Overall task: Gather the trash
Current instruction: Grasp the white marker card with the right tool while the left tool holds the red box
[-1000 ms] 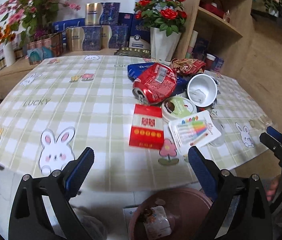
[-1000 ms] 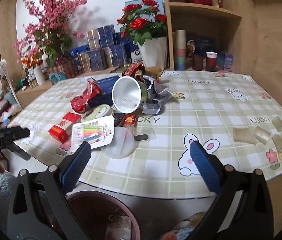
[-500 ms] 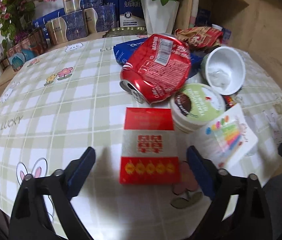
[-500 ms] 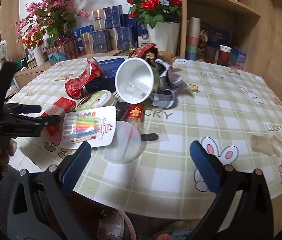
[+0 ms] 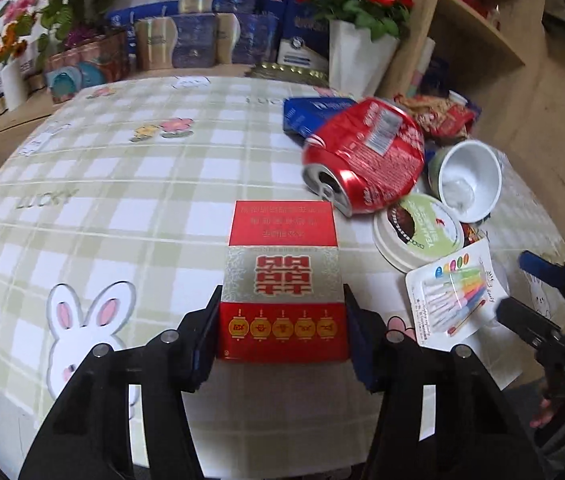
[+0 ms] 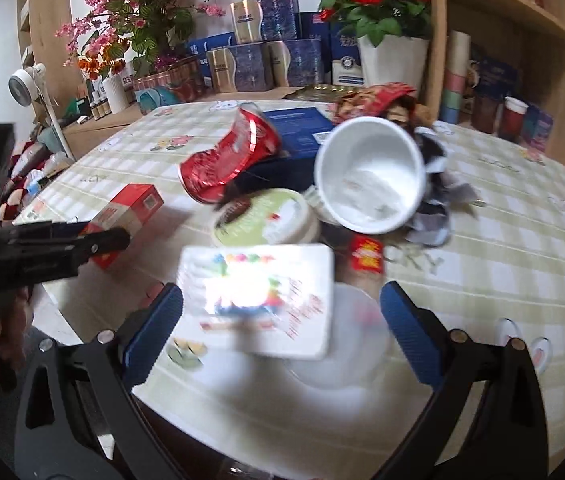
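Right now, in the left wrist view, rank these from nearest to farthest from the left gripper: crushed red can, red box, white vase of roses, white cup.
1. red box, between the left gripper's fingers.
2. crushed red can, ahead, slightly right.
3. white cup, farther right, on its side; close to the can.
4. white vase of roses, beyond the table's far edge.

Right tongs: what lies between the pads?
In the right wrist view, the candle pack lies between the open right tongs' pads, over a clear lid.
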A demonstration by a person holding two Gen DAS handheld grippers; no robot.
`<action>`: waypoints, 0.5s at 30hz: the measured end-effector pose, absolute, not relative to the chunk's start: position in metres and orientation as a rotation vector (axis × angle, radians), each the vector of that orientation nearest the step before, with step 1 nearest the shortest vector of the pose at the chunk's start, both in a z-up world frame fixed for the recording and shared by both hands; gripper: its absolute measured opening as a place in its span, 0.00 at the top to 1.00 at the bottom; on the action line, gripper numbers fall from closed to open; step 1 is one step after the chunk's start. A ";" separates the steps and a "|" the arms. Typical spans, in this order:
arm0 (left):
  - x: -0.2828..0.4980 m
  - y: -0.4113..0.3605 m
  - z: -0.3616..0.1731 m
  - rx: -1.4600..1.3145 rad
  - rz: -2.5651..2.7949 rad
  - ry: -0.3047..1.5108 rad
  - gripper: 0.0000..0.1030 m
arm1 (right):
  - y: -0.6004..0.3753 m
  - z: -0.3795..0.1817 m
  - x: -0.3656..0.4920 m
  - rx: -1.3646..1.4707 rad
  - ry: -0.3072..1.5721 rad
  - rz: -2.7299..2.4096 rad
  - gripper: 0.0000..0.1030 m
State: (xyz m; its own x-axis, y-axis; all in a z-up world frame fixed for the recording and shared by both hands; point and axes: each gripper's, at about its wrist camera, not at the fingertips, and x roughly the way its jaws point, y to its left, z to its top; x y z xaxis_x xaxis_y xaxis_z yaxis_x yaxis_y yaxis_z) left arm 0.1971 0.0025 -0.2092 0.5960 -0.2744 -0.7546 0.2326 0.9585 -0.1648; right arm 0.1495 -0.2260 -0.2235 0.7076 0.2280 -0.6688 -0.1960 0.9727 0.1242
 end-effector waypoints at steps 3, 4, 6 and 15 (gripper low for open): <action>0.191 0.009 -0.204 -0.061 -0.290 0.870 0.48 | -0.213 -0.224 0.159 0.044 0.763 0.241 0.05; 0.188 0.010 -0.202 -0.066 -0.290 0.867 0.48 | -0.209 -0.225 0.161 0.035 0.767 0.236 0.05; 0.183 0.013 -0.200 -0.073 -0.288 0.860 0.48 | -0.202 -0.227 0.164 0.016 0.774 0.211 0.05; 0.165 0.023 -0.201 -0.124 -0.295 0.858 0.48 | -0.178 -0.229 0.154 -0.033 0.744 0.242 0.09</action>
State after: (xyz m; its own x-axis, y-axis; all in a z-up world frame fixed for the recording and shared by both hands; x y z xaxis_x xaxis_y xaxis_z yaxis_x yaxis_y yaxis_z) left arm 0.1652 0.0229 -0.2006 0.6161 -0.3053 -0.7261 0.2064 0.9522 -0.2252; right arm 0.1545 -0.1783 -0.2286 0.7093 0.2066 -0.6740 -0.2297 0.9716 0.0562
